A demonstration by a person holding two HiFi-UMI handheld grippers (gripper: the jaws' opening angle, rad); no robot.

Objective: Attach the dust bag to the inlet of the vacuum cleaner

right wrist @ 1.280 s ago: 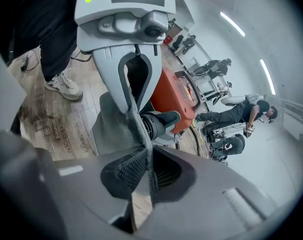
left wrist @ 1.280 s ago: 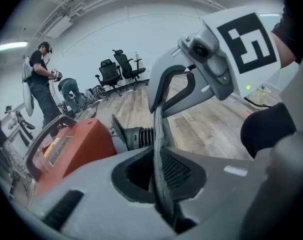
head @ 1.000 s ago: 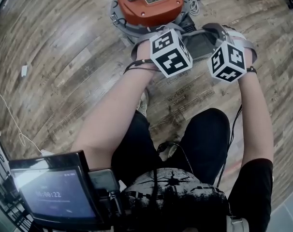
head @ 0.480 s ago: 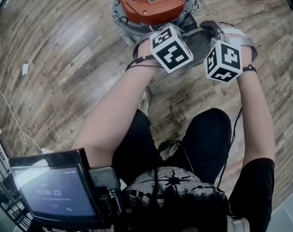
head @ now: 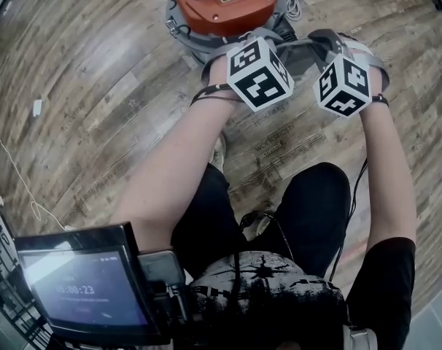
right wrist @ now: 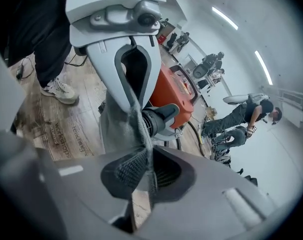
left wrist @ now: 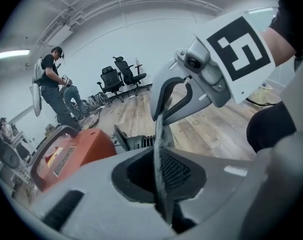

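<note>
Left gripper point(left wrist: 159, 181), right gripper point(right wrist: 140, 173) tilted down, side by side, pinching dust bag point(right wrist: 112, 124)

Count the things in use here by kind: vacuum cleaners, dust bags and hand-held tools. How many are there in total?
vacuum cleaner: 1
dust bag: 1
tools: 2 (left tool, right tool, each shut on the dust bag)
total: 4

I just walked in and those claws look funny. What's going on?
A person is holding a grey dust bag with two claws. The left claw and the right claw are each shut on the bag's edge. They hold it close to the black inlet of the orange vacuum cleaner; it doesn't look attached yet.
</note>
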